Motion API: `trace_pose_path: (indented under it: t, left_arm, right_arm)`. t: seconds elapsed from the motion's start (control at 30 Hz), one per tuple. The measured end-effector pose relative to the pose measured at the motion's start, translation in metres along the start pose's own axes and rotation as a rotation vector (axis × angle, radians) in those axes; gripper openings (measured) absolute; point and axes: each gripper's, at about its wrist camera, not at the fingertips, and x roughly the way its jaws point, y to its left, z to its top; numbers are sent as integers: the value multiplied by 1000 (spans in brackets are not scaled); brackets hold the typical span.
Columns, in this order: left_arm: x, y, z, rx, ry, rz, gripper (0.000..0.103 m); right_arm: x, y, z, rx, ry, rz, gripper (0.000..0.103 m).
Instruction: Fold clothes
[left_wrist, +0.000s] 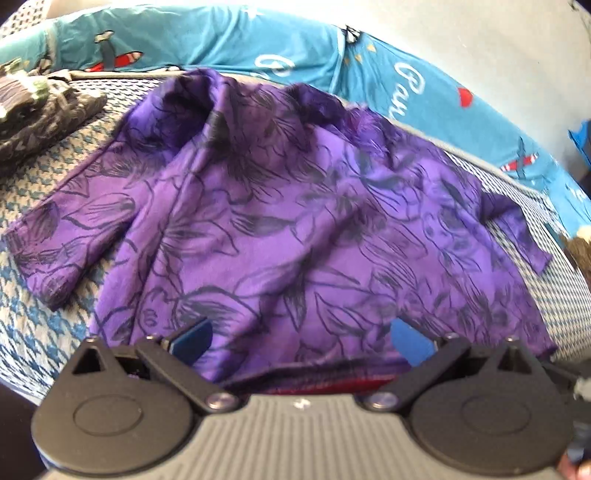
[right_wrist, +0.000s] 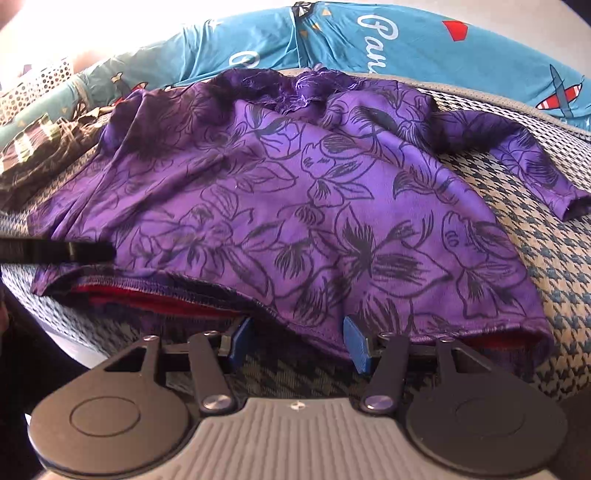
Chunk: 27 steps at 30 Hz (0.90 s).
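I am looking down over the houndstooth bedcover (right_wrist: 524, 236), where the purple floral top (right_wrist: 280, 192) is lying spread flat, neckline toward the far teal sheet (right_wrist: 332, 40) and hem toward me. Its long axis is running from that collar straight down to my fingers, with one short sleeve (left_wrist: 62, 236) out to the left and the other sleeve (right_wrist: 524, 166) out to the right. A folded dark patterned garment (left_wrist: 40, 110) is sitting at the far left, apart from the top.

The hem is what matters: it is lying just ahead of both tools, a strip of red lining showing under it. My right gripper (right_wrist: 297, 343) is standing half spread, released, with the right part of the hem dipping between its blue pads but not pinched. My left gripper (left_wrist: 301, 341) is gaping wider over the left part of the hem, gripping nothing. Both are about equally near, so I judge each should be taking its own hem corner.
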Motion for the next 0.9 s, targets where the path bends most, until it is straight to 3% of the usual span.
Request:
trace_pose_path:
  t: [0.2,0.3,0.37,0.5,0.63,0.7,0.8,0.9]
  left_arm:
    - [18,0,-1,8,60,81,103]
    - [18,-7,-6,71,83,103,103]
    - [20,-10,-10,106,104,119,103]
    - [19,-14,-14,130,112,124,103]
    - [16,-13,-17,117,127,112,103]
    - [15,-12,-20,115,140,96,103]
    - [5,-8,-19,90,100,57,103]
    - [-11,2,-11,20,7,10,103]
  right_arm:
    - [0,-1,-9,57,87,65,57]
    - [1,-7,-16,121,136,104,56]
    - [-6,-9,-15,135,98,124,56]
    - [-33,-9,-5,148,-103,203,56]
    - [-31,4,16,107,-203,134,56]
    - [-17,10,23,82,-167,118,56]
    - [3,12,26,78,-95,106,56]
    - [6,15,17,48,-62,97,57]
